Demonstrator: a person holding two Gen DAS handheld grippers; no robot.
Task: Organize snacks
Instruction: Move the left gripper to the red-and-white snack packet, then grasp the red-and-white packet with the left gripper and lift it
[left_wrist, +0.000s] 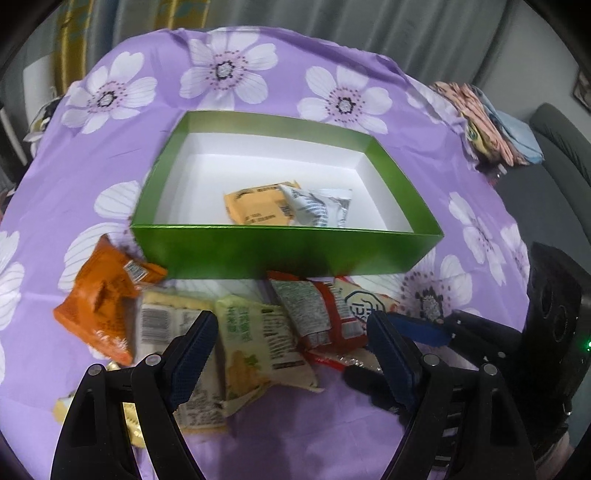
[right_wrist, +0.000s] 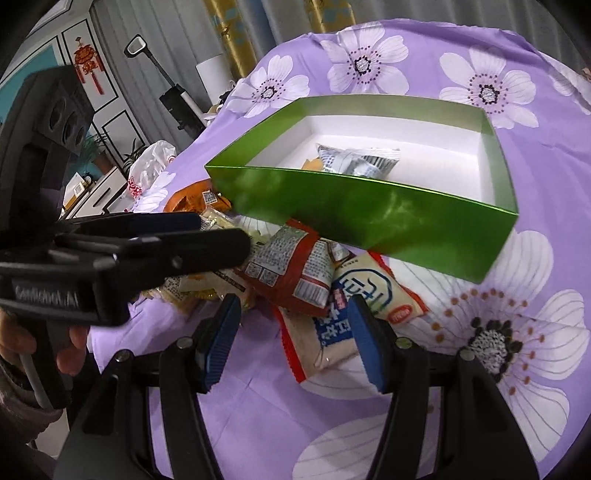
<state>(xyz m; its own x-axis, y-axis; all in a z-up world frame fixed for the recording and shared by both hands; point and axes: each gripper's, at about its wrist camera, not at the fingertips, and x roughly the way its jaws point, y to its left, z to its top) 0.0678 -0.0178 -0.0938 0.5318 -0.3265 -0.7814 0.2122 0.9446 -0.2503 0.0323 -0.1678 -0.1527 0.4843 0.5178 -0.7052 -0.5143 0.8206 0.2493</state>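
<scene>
A green box (left_wrist: 280, 251) with a white inside holds a yellow-orange packet (left_wrist: 255, 206) and a silver packet (left_wrist: 317, 206). In front of it lies a heap of snacks: an orange packet (left_wrist: 103, 299), a pale green packet (left_wrist: 258, 347), a red packet (left_wrist: 317, 310) and a white packet with blue print (right_wrist: 332, 325). My left gripper (left_wrist: 291, 350) hangs open just above the pale green packet. My right gripper (right_wrist: 293, 341) is open too, its fingers either side of the white and blue packet, pads not pressing. Both grippers are close together.
A purple cloth with white flowers (left_wrist: 221, 74) covers the table. Folded fabrics (left_wrist: 491, 125) lie at its far right edge. A person's hand (right_wrist: 22, 343) holds the left gripper's handle. Beyond the table's left edge stand a cabinet, a plastic bag (right_wrist: 151, 162) and curtains.
</scene>
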